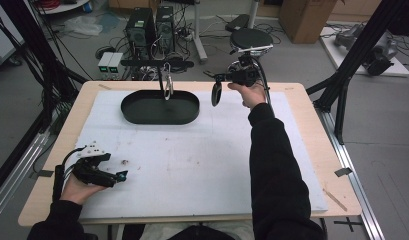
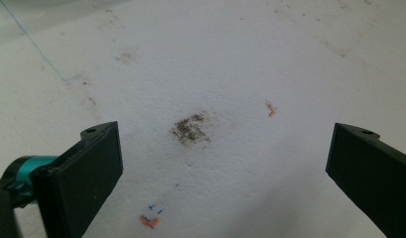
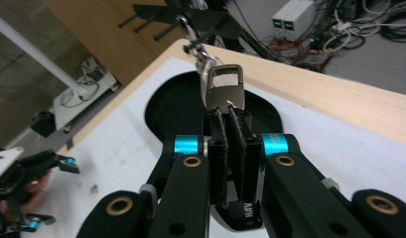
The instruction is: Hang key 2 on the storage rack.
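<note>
Nearest the person, the left gripper (image 1: 123, 175) is resting on the white foam board (image 1: 202, 160), its jaws standing wide apart over a brown smudge (image 2: 190, 130) and holding nothing. Farther off, the right gripper (image 1: 215, 92) is hanging above the board's far edge, its jaws clamped on a flat metal-and-black key fob (image 3: 223, 94). Beyond it, a black oval tray (image 1: 160, 107) is lying under a carabiner (image 1: 168, 82) hung from a black rack (image 1: 157, 63).

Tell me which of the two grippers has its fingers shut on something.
The right gripper, held up near the black tray, is shut on a metal clip. The left gripper has fingers wide apart over bare white board.
</note>
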Motion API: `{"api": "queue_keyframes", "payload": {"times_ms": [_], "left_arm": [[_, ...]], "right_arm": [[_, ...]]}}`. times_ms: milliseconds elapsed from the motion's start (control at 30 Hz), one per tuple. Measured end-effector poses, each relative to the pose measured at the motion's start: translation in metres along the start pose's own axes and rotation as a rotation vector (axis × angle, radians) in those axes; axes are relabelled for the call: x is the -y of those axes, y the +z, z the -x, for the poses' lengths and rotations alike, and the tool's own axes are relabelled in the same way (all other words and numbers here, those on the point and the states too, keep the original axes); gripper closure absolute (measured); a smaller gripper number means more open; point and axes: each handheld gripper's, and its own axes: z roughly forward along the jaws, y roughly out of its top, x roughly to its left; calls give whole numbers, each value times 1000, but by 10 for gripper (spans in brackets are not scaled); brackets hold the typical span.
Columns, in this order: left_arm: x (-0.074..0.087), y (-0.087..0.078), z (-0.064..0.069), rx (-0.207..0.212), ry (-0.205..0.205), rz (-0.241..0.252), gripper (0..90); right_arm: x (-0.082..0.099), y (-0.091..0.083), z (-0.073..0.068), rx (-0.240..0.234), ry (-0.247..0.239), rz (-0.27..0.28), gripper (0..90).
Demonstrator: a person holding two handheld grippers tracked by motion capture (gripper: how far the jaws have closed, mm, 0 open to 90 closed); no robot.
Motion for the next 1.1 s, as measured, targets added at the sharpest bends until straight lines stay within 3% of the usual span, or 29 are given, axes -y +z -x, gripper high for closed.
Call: {"api": "queue_keyframes", "payload": {"times_ms": [467, 867, 1100], "left_arm": [[0, -1, 1, 7, 9, 2, 17], [0, -1, 1, 9, 6, 1, 17], [0, -1, 1, 8, 3, 6, 18]], "right_arm": [[-20, 27, -27, -10, -55, -16, 869], [-17, 54, -25, -3, -38, -14, 868], [-15, 62, -24, -3, -53, -31, 867]]}}
